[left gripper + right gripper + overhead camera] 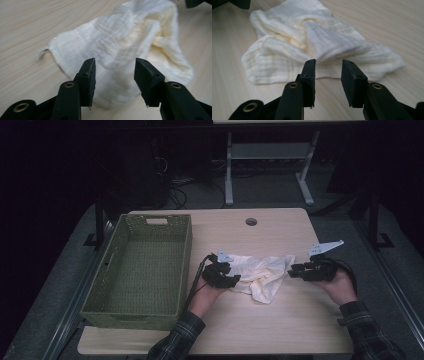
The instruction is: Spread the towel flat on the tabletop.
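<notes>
Cream cloth [260, 272] lies crumpled, stretched between both grippers.

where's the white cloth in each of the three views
High view: the cloth lies crumpled at the table's centre, between the left gripper and the right gripper, right of the green basket.
Left gripper view: the cloth is central, just past the open fingers.
Right gripper view: the cloth is centre and upper left, beyond the open fingers.
Shared landmark: the pale wooden table.
</notes>
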### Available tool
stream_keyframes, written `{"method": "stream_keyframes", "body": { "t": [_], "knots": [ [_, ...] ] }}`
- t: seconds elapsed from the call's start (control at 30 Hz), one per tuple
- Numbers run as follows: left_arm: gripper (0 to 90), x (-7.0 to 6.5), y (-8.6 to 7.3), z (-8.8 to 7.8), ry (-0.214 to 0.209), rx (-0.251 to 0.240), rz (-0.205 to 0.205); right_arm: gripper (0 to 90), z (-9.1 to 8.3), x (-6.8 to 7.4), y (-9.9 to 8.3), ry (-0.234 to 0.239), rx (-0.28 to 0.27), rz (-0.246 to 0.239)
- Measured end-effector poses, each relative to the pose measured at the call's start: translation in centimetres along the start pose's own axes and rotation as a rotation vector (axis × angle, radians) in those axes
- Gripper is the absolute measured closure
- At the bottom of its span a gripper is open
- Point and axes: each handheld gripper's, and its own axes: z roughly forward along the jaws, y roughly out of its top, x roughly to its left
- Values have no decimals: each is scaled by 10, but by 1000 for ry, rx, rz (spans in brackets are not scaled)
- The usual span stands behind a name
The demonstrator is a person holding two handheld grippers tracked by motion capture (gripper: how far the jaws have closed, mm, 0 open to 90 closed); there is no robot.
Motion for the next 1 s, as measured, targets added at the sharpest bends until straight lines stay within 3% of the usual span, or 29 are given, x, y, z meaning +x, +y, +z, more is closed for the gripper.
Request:
{"method": "stream_keyframes", "body": {
  "t": [0.23,0.33,0.37,0.53,0.77,1.0],
  "knots": [
    [571,-19,-16,-8,-17,20,46,652,-1,27,-7,38,12,-26],
    [596,-22,-19,-10,-16,29,61,664,0,34,-9,50,10,-51],
    [610,-23,-21,-12,-33,31,60,668,0,44,-10,72,14,-52],
    [638,-23,-25,-12,-42,36,80,678,4,55,-9,108,12,-70],
    [645,-26,-28,-6,-69,56,110,687,21,72,-2,147,18,-106],
    [625,-24,-31,0,-65,58,96,686,45,87,9,188,47,-128]
  ]
}}
